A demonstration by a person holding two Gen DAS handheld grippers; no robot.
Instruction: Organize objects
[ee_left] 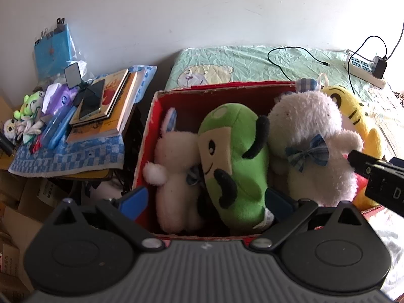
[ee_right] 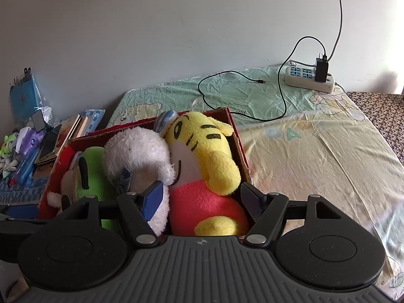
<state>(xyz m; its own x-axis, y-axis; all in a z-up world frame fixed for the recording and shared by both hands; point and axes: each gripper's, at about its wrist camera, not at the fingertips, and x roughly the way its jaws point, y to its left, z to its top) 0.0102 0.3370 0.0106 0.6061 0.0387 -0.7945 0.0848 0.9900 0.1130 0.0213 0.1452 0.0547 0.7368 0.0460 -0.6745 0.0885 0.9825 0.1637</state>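
A red box (ee_left: 151,116) on the bed (ee_right: 315,151) holds four soft toys. The left gripper (ee_left: 205,199), spread wide, straddles the green toy (ee_left: 234,161); the right gripper (ee_right: 202,199), also apart, straddles the yellow toy (ee_right: 202,156).

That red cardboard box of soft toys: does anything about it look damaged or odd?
Yes. The red cardboard box has a frayed, worn top rim, and it is overfilled: the yellow striped plush tiger and the white fluffy plush with a plaid bow bulge above its edge.
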